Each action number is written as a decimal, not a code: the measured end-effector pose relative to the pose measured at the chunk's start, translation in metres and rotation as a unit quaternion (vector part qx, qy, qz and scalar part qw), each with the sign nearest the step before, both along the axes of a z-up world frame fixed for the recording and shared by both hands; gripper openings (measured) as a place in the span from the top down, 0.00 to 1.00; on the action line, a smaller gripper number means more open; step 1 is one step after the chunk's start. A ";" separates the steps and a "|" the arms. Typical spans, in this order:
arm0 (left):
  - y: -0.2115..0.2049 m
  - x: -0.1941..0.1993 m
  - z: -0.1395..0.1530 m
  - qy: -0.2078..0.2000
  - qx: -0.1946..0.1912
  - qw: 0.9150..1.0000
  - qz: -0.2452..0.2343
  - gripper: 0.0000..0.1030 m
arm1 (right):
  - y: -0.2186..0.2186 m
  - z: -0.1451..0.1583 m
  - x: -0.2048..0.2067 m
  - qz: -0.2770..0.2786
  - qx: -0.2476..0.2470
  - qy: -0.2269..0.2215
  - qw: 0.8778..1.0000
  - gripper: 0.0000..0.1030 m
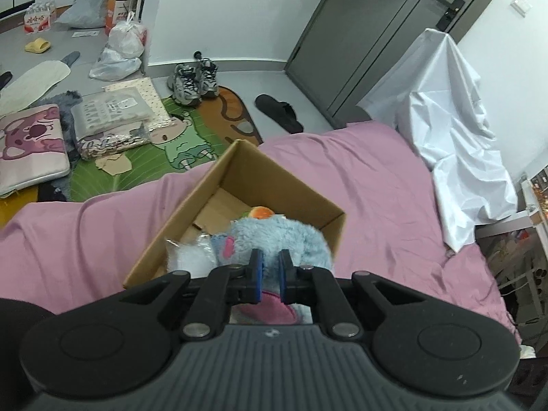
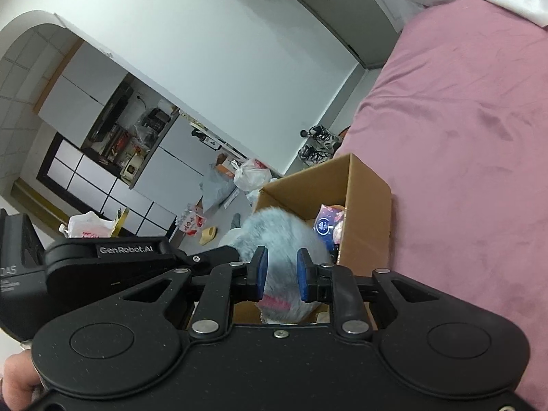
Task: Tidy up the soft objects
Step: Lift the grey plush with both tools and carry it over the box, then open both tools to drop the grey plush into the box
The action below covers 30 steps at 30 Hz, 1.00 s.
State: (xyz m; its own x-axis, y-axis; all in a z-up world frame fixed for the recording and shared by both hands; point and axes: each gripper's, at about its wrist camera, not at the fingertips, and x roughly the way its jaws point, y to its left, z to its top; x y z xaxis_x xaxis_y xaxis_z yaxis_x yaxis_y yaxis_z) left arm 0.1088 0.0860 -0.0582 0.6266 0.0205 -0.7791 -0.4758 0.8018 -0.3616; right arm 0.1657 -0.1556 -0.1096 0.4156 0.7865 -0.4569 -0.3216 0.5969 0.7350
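Note:
A fluffy light-blue plush toy [image 1: 274, 236] with pink parts hangs over the near side of an open cardboard box [image 1: 239, 171] on the pink bed. My left gripper [image 1: 270, 263] is shut on the plush's fur, its blue pads close together. My right gripper [image 2: 281, 267] also holds the same plush [image 2: 284, 236], its blue pads pressed into the fur on either side. The box [image 2: 366, 188] holds a white soft item [image 1: 188, 255], an orange-topped toy [image 1: 262, 212] and a tissue pack [image 2: 323, 224]. The left gripper's body shows at the left of the right wrist view.
The pink bedsheet [image 1: 359, 178] spreads around the box. A white cloth [image 1: 448, 120] covers something at the bed's far right. The floor beyond holds a cartoon mat [image 1: 185, 137], sneakers [image 1: 193, 82], a black slipper [image 1: 279, 113], bags and a cushion [image 1: 30, 147].

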 end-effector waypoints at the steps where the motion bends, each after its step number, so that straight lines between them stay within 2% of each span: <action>1: 0.002 0.001 -0.002 0.003 0.000 1.000 0.001 0.99 | -0.001 0.001 -0.001 -0.001 -0.001 -0.002 1.000 0.80; 8: 0.003 0.007 -0.006 0.041 0.012 0.999 -0.003 0.95 | -0.010 0.006 -0.010 -0.008 -0.001 -0.007 1.000 0.76; 11: 0.001 0.008 -0.001 0.045 0.015 0.999 -0.019 0.94 | -0.019 0.008 -0.013 -0.019 -0.009 -0.004 1.000 0.67; 14: 0.000 0.007 0.006 0.049 0.025 0.998 -0.033 0.82 | -0.030 0.013 -0.020 -0.035 -0.011 -0.007 0.999 0.54; 16: -0.002 0.006 0.011 0.050 0.036 0.997 -0.043 0.62 | -0.036 0.015 -0.023 -0.047 -0.019 -0.008 0.999 0.46; 17: -0.004 0.005 0.014 0.048 0.042 0.997 -0.047 0.57 | -0.039 0.017 -0.025 -0.053 -0.023 -0.010 0.998 0.45; 19: -0.005 0.002 0.022 0.040 0.054 0.996 -0.056 0.42 | -0.044 0.021 -0.029 -0.062 -0.034 -0.013 0.997 0.40; 22: -0.008 0.000 0.033 0.032 0.069 0.995 -0.070 0.29 | -0.050 0.028 -0.034 -0.082 -0.058 -0.020 0.995 0.26; 25: -0.011 -0.004 0.043 0.023 0.083 0.993 -0.084 0.23 | -0.055 0.040 -0.041 -0.100 -0.082 -0.032 0.991 0.16; 30: -0.015 -0.011 0.054 0.014 0.093 0.990 -0.103 0.21 | -0.067 0.060 -0.055 -0.128 -0.087 -0.039 0.987 0.02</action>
